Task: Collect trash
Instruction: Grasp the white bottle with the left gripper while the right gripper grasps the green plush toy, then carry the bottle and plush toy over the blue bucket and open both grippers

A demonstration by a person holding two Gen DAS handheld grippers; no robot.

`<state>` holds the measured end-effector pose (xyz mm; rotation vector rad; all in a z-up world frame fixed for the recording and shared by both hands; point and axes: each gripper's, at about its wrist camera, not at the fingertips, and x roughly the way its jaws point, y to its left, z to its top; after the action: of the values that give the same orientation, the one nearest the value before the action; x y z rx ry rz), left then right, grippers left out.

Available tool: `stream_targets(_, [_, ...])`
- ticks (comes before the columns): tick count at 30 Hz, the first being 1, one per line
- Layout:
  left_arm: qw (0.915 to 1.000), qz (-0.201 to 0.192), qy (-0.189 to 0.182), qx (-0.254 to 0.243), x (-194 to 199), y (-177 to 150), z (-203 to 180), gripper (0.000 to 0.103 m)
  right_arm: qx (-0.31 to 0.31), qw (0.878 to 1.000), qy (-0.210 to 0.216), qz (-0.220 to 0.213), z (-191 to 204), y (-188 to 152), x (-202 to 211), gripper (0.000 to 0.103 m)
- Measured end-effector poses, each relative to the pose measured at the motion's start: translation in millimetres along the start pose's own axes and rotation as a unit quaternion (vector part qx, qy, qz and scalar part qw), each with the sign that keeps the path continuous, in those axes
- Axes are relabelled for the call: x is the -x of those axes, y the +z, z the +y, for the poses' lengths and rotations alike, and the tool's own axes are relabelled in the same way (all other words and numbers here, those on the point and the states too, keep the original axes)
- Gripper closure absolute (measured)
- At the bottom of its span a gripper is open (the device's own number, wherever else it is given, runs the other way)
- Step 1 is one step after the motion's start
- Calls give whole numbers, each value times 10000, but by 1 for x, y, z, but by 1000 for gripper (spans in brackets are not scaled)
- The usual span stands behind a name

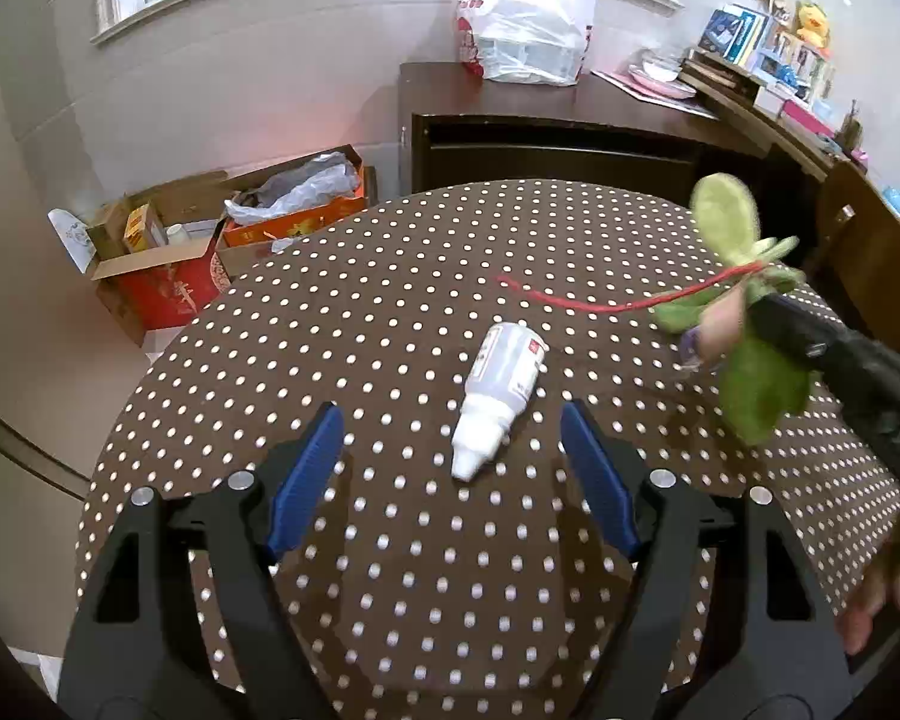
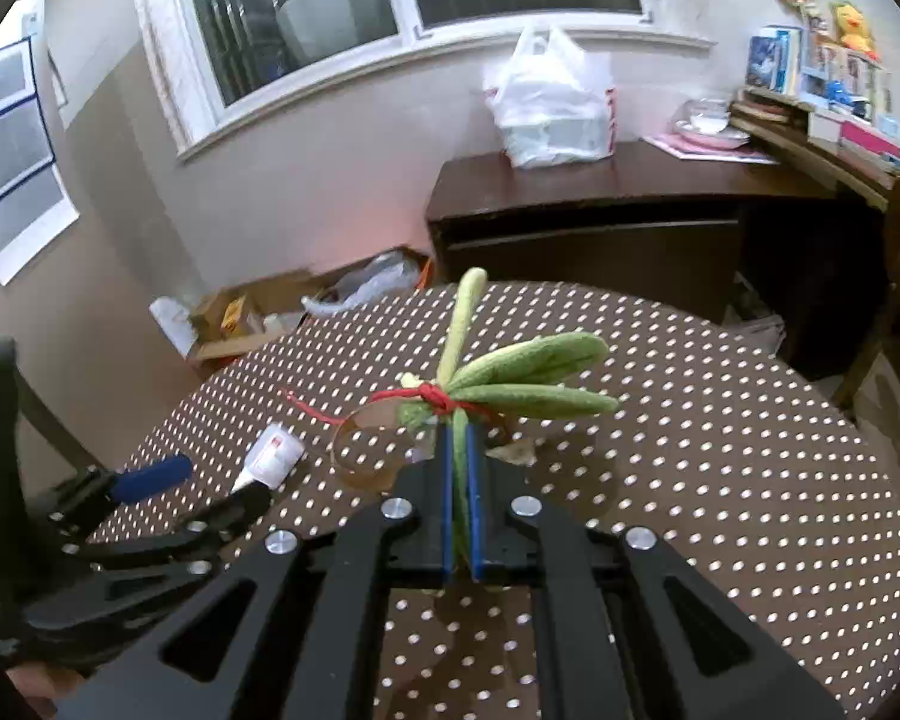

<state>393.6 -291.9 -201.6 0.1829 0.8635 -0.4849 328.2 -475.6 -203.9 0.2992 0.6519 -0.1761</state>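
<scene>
A small white squeeze bottle (image 1: 498, 399) lies on its side on the brown polka-dot table (image 1: 390, 300), nozzle toward me, between and just ahead of my open left gripper (image 1: 453, 420). It also shows in the right wrist view (image 2: 270, 456). My right gripper (image 2: 461, 438) is shut on a green plush leaf bundle (image 2: 528, 378) tied with red string (image 2: 432, 396) and holds it above the table. The bundle shows blurred in the left wrist view (image 1: 744, 324). A clear tape ring (image 2: 369, 456) lies under the bundle.
Open cardboard boxes (image 1: 210, 240) with bags and cartons stand on the floor beyond the table's far left. A dark wooden cabinet (image 1: 570, 138) behind the table carries a white plastic bag (image 1: 525, 30). A wooden chair (image 1: 864, 252) stands at the right.
</scene>
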Motion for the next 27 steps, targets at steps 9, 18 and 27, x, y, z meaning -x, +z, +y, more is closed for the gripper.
stream_targets(9, [9997,50,-254,-43,-13,8,-8,79,71,9998,168,38,6,-1,2,98])
stream_targets(18, [9982,-468,-132,340,65,-17,32,79,335,9973,645,-59,56,-2,38,98])
stream_targets(27, [9858,-1052,678,1115,185,-81,130,79,887,9804,1759,-87,177,-23,94,98])
